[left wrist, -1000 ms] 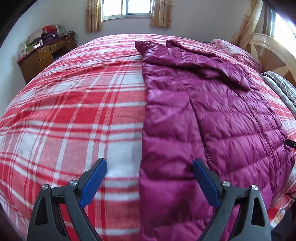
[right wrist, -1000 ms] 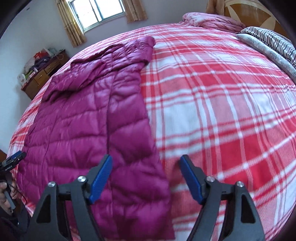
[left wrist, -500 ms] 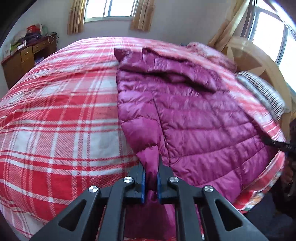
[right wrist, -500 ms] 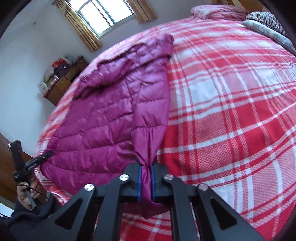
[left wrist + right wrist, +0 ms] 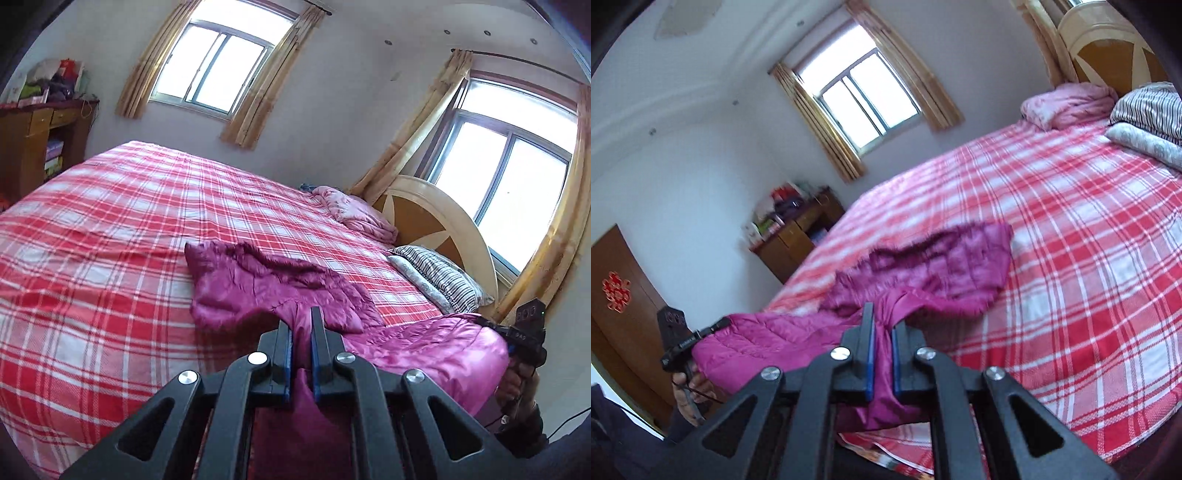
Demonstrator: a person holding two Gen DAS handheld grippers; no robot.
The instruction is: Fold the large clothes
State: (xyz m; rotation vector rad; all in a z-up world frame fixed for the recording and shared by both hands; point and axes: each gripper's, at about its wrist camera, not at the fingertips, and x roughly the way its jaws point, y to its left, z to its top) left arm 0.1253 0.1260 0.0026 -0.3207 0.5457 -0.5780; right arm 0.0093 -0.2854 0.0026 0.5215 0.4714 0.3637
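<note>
Slippery magenta quilted jacket (image 5: 258, 288) hangs from both your grippers: the left gripper (image 5: 301, 354) and the right gripper (image 5: 881, 358) each have jaws clamped on a pinch of its near hem, lifted off the plaid bed (image 5: 92, 258) while the collar end lies there. Pull unevenly and that thin pinch could slide out, dropping one corner and skewing your fold.

open plaid bedspread (image 5: 110, 236), pillows (image 5: 439, 273) by headboard (image 5: 443, 221)
</note>
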